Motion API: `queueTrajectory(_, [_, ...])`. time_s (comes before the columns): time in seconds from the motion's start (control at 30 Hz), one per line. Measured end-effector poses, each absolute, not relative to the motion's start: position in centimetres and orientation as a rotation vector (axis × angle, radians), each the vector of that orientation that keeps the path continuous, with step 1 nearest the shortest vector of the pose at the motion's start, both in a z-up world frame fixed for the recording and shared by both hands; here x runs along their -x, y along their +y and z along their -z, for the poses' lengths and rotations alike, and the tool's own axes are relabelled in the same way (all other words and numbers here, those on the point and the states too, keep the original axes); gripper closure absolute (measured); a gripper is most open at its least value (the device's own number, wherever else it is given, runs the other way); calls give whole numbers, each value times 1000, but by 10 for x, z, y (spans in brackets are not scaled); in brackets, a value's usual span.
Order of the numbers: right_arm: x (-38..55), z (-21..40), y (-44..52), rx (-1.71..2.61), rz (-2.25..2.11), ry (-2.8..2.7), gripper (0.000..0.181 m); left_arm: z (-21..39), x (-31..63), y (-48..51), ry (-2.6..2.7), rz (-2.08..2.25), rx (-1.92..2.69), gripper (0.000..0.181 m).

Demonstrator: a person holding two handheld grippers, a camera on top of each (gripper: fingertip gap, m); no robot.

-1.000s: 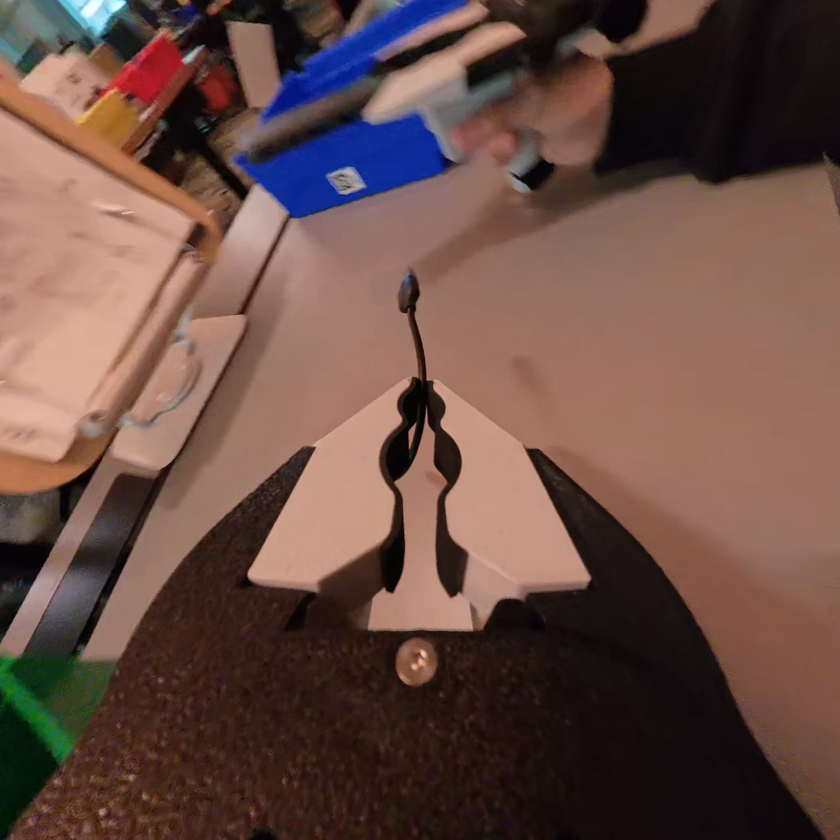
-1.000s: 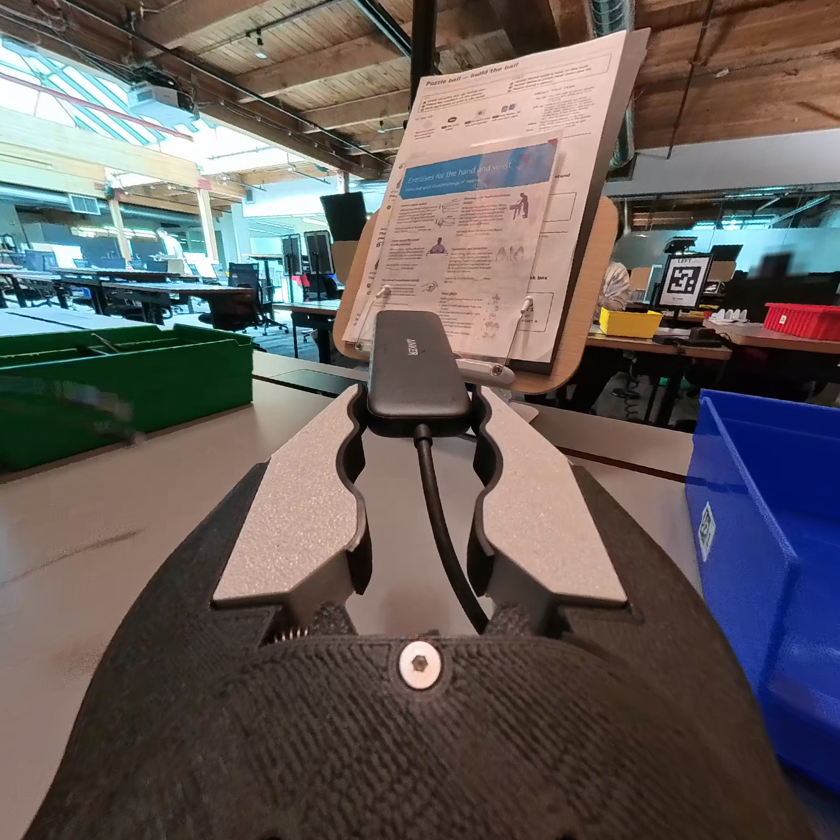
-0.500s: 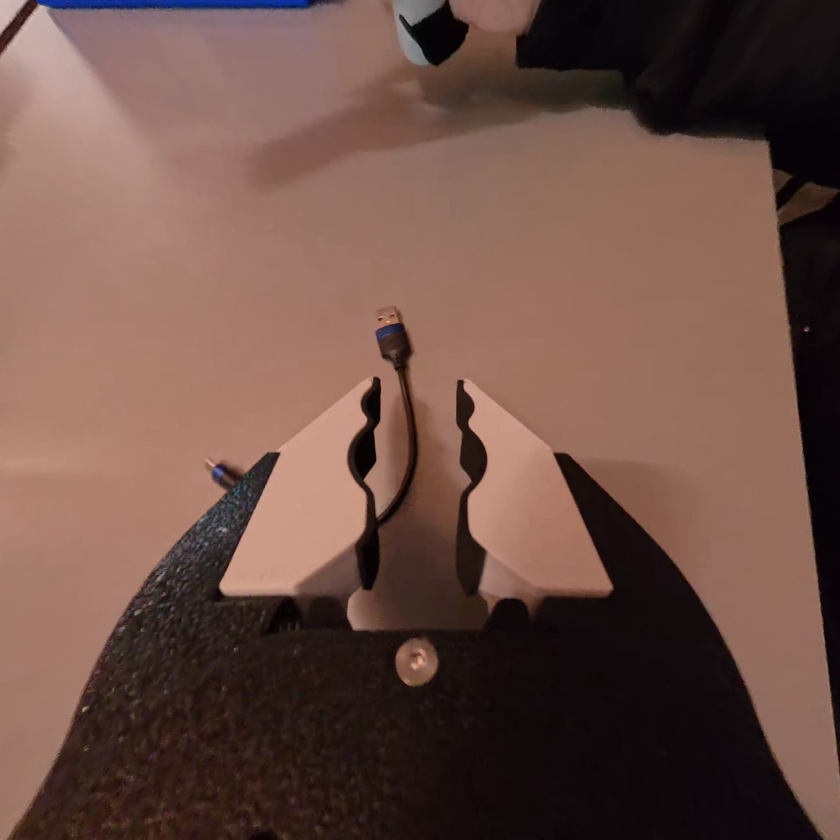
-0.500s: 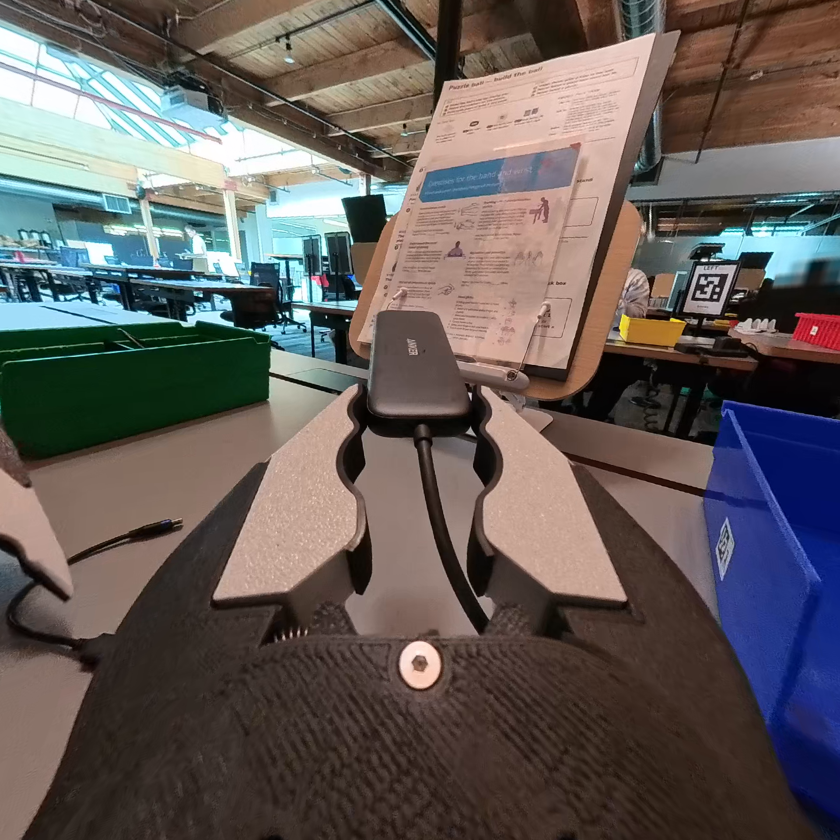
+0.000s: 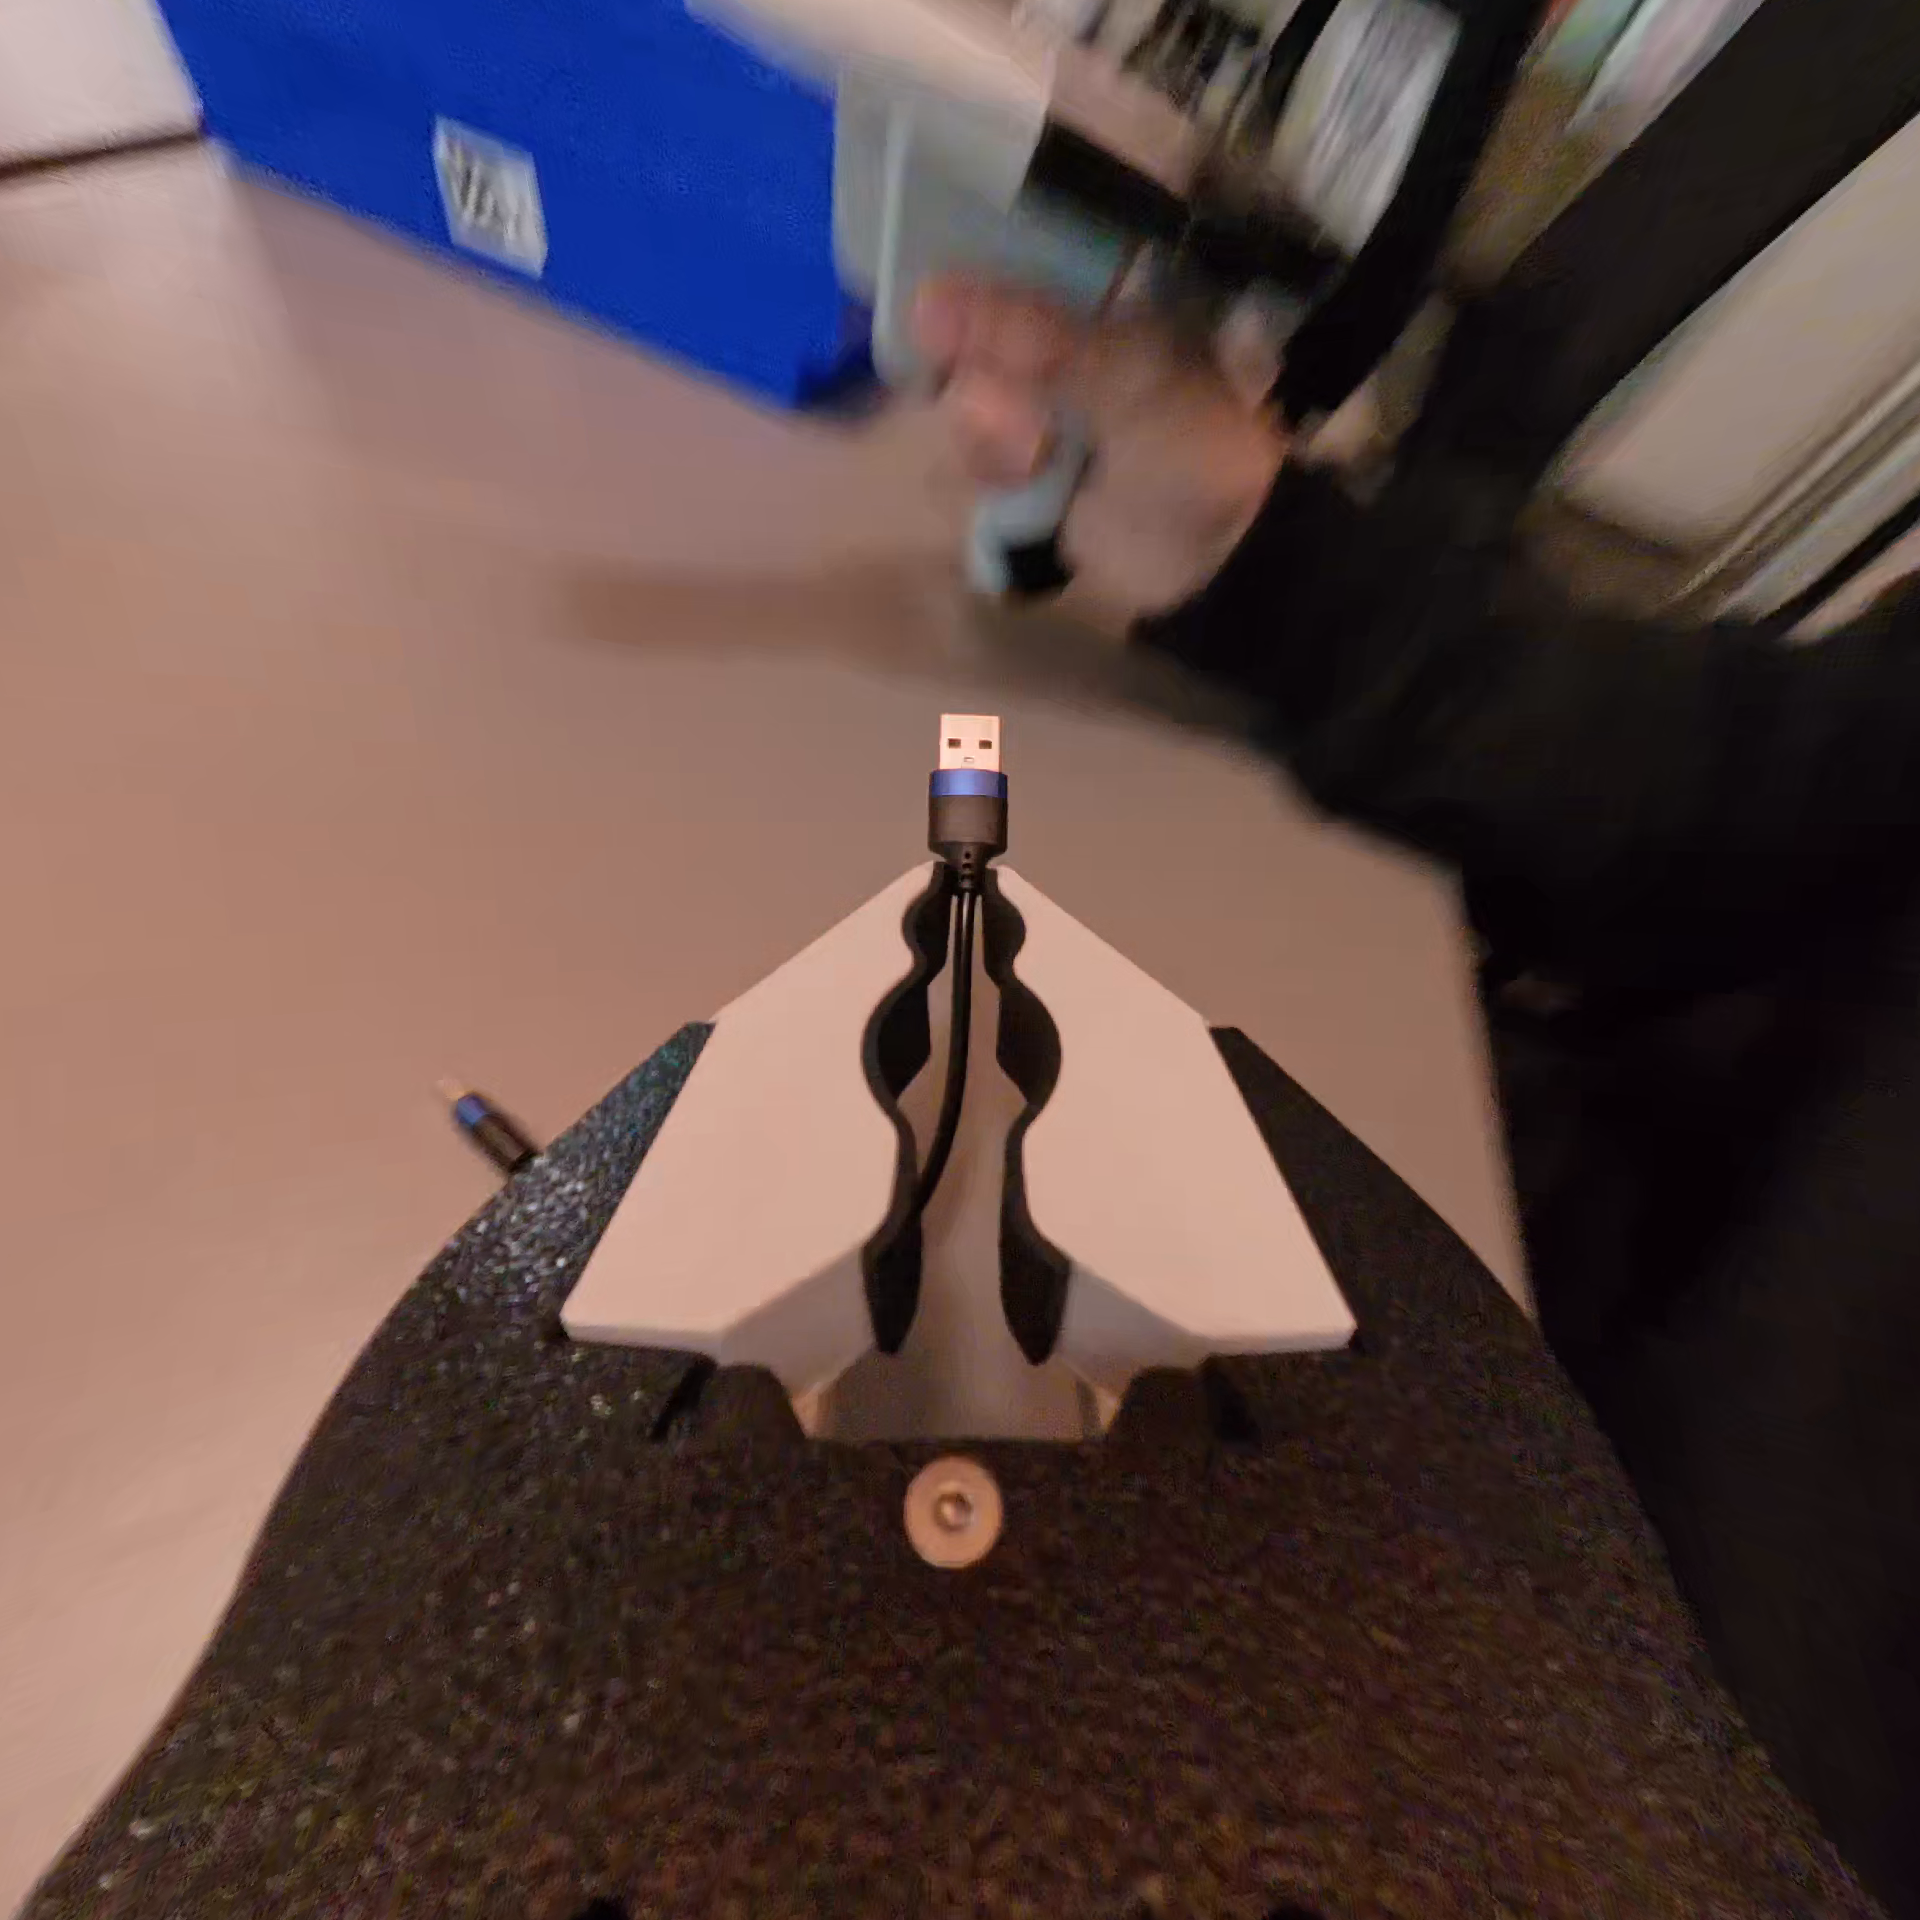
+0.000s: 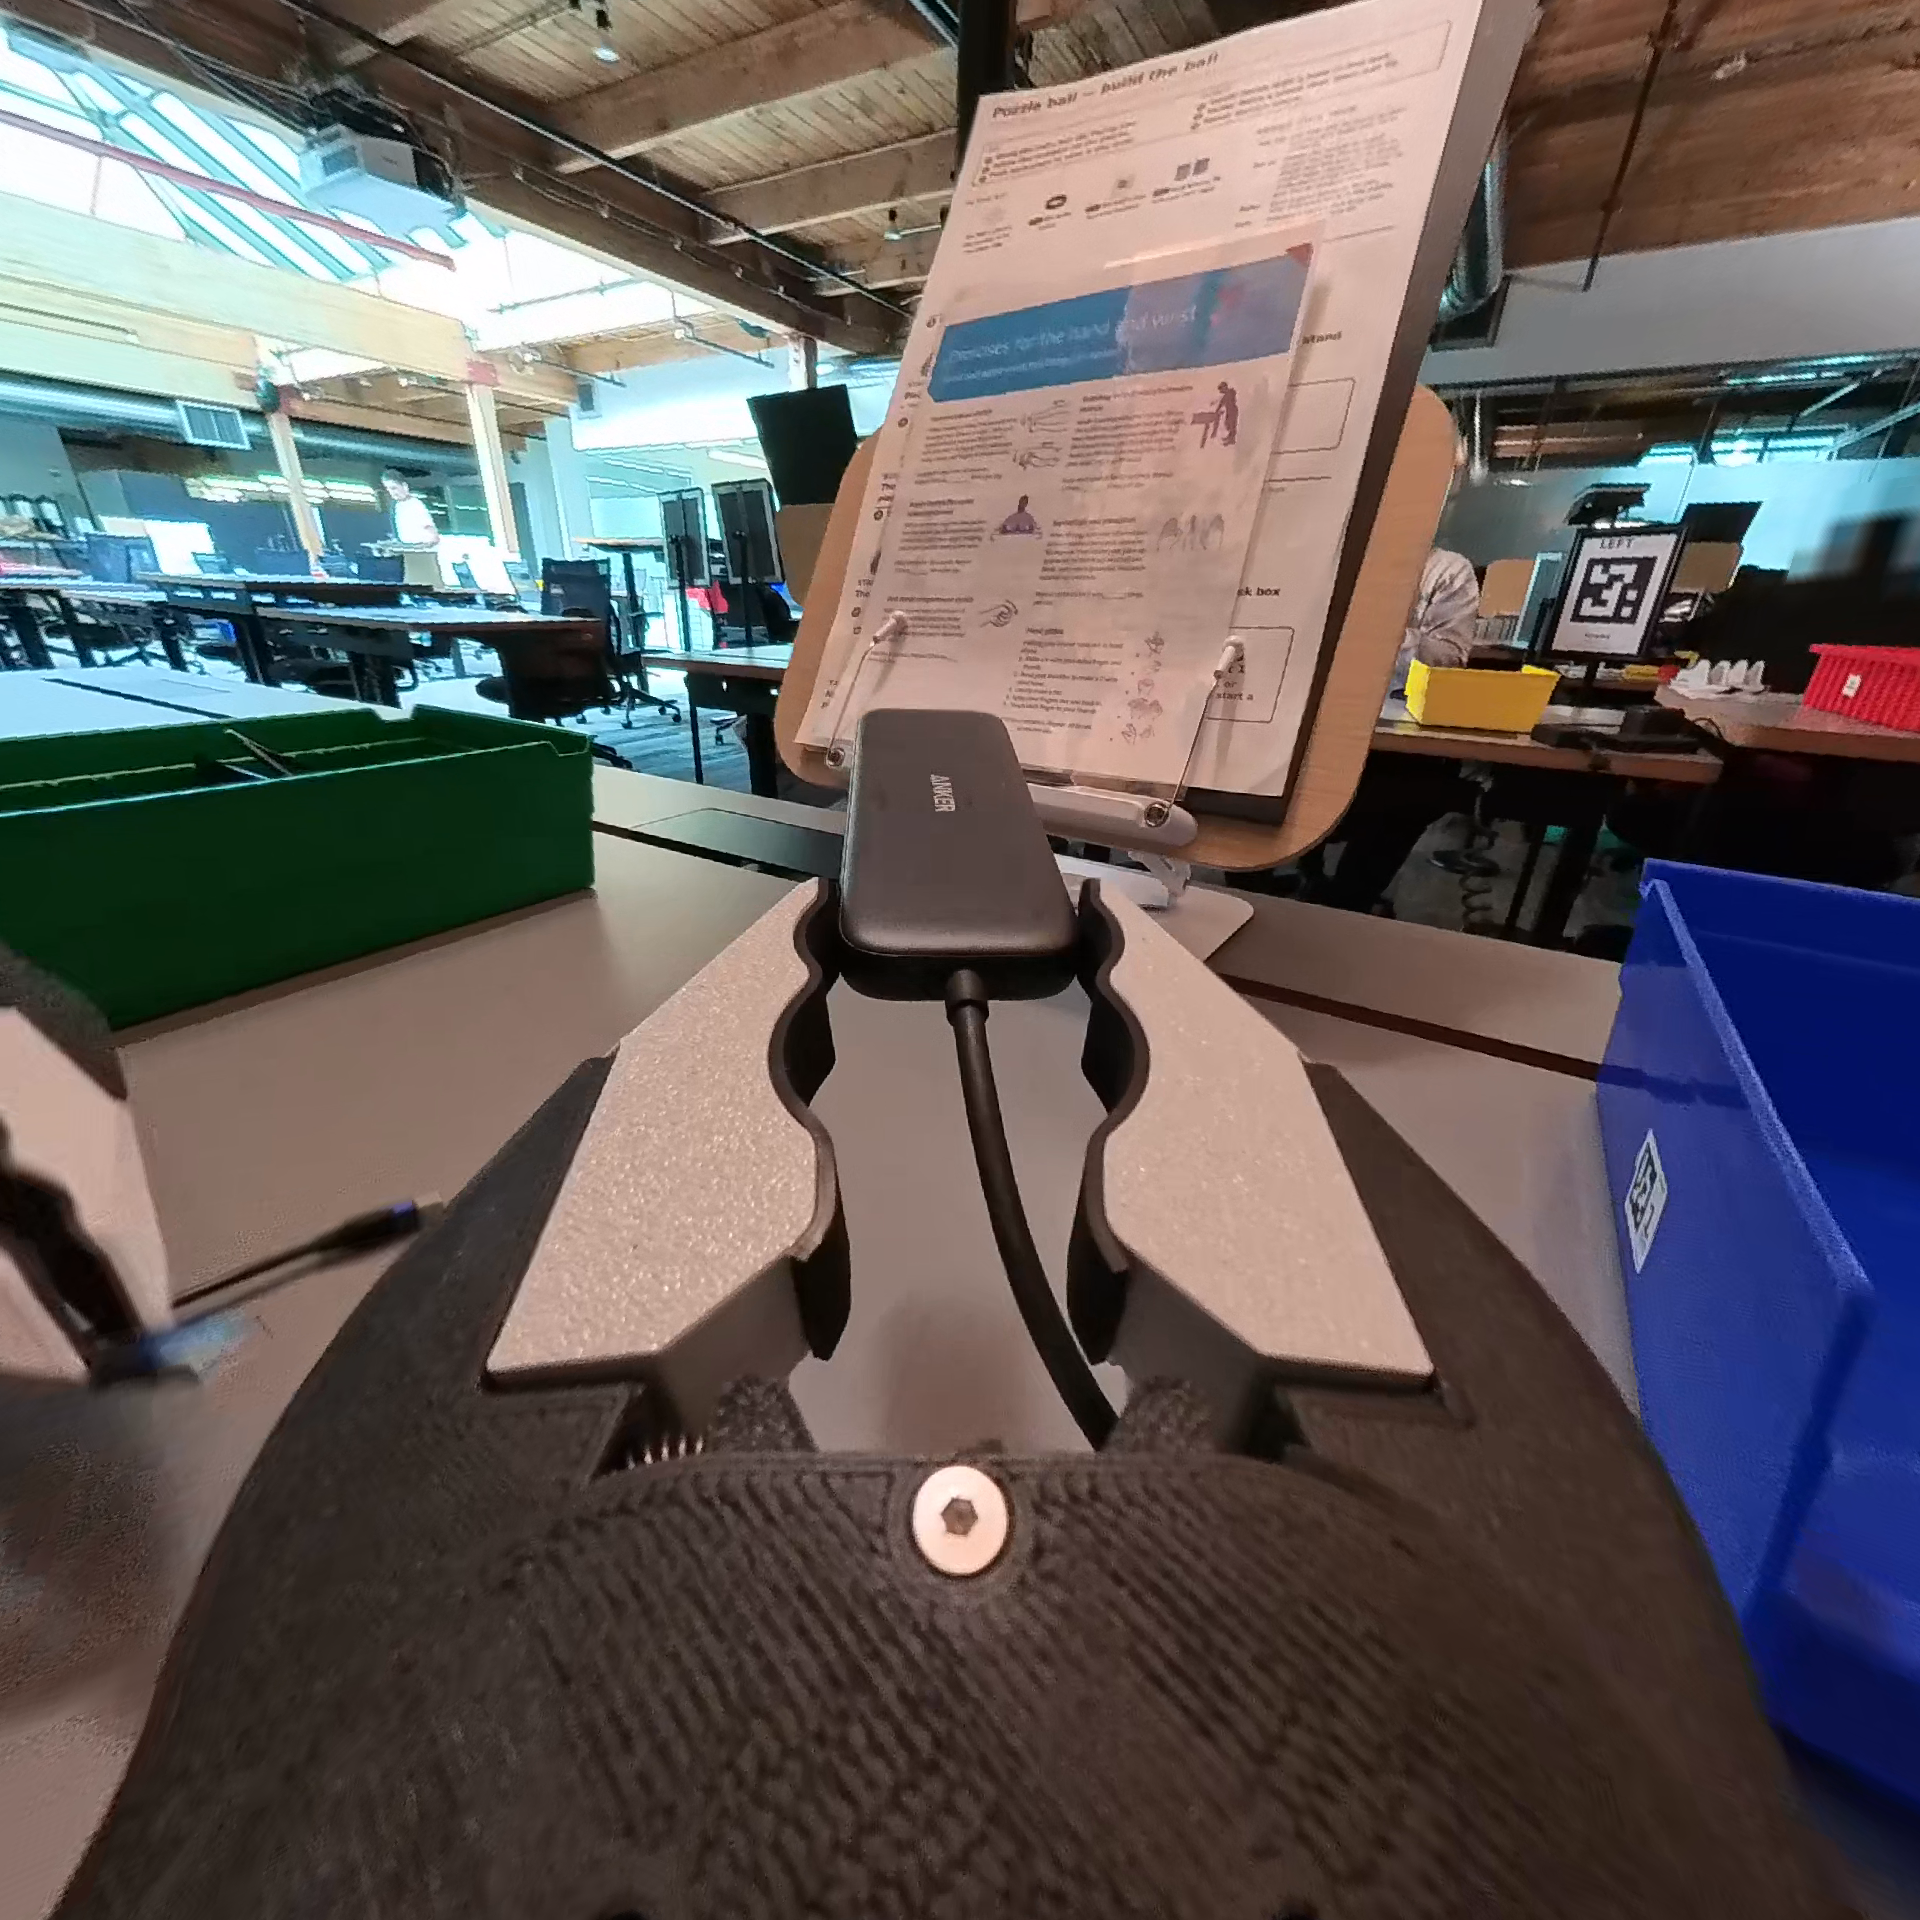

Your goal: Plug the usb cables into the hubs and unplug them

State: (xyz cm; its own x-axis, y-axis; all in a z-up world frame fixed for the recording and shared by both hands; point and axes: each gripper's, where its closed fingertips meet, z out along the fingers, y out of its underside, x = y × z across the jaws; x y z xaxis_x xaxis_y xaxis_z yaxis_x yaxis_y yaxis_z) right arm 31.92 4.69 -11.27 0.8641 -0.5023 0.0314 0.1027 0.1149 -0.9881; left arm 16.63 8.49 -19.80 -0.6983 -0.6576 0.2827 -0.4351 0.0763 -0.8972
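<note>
- The right gripper [image 5: 1049, 218] and the hand [image 5: 1091, 416] holding it are motion-blurred in the left wrist view.
- The blue bin [image 6: 1787, 1247] is cut off by the right wrist view's edge.

Left gripper [image 5: 966, 868]: you see matt pale plastic fingers on a rough, speckled black body; bright metal screw.
Right gripper [image 6: 958, 925]: your view shows grainy silver-grey fingers, ribbed black printed shell.
USB plug [image 5: 970, 744]: shiny metal tip, blue ring, matt black plastic sleeve.
Hub [image 6: 951, 844]: smooth, satin dark plastic.
Table [image 5: 312, 675]: smooth, matt top.
Blue bin [image 6: 1766, 1195]: glossy plastic.
Stand [image 6: 1382, 665]: light wood board holding paper sheets.
</note>
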Motion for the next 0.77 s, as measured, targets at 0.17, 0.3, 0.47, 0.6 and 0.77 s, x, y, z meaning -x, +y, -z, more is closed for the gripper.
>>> queueTrajectory(0.17, [-317, 113, 50, 1401, 450, 330, 136, 164, -166, 92, 2045, 1915, 1030, 178])
queueTrajectory(0.3, [-318, 116, 50, 1418, 448, 325, 136, 154, -175, 96, 2055, 1844, 1067, 178])
queueTrajectory(0.47, [-321, 116, 47, 1391, 317, 366, 136, 148, -203, 114, 2153, 1373, 1255, 178])
queueTrajectory(0.6, [-326, 118, 43, 1368, 210, 408, 136, 123, -219, 112, 2239, 1158, 1209, 178])
queueTrajectory(0.77, [-327, 123, 46, 1353, 125, 456, 136, 119, -244, 113, 2316, 988, 1159, 178])
